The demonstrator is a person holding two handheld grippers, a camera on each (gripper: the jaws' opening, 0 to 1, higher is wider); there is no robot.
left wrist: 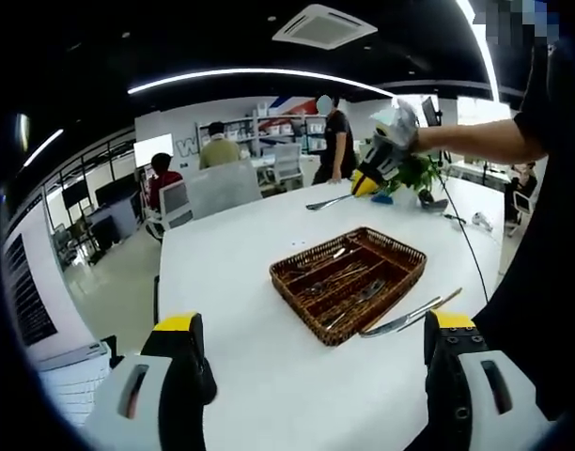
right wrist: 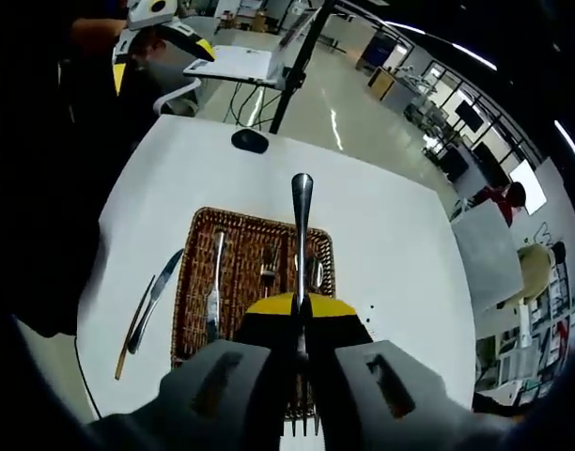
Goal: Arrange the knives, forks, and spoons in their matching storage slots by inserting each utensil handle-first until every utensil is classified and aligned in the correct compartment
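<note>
My right gripper (right wrist: 302, 324) nearest: jaws closed on fork (right wrist: 301, 225), handle pointing forward above wicker tray (right wrist: 186, 282), tines toward camera. My left gripper (left wrist: 316, 343) jaws wide apart, holding nothing, low over white table (left wrist: 231, 254). Tray (left wrist: 400, 252) sits mid-table, cutlery already in compartments. Knife (right wrist: 160, 287) lies on table just beside tray; thin wooden stick (right wrist: 132, 329) next to it.

Open-plan office: desks (left wrist: 269, 169), swivel chairs (left wrist: 175, 202), monitors (left wrist: 114, 191)
</note>
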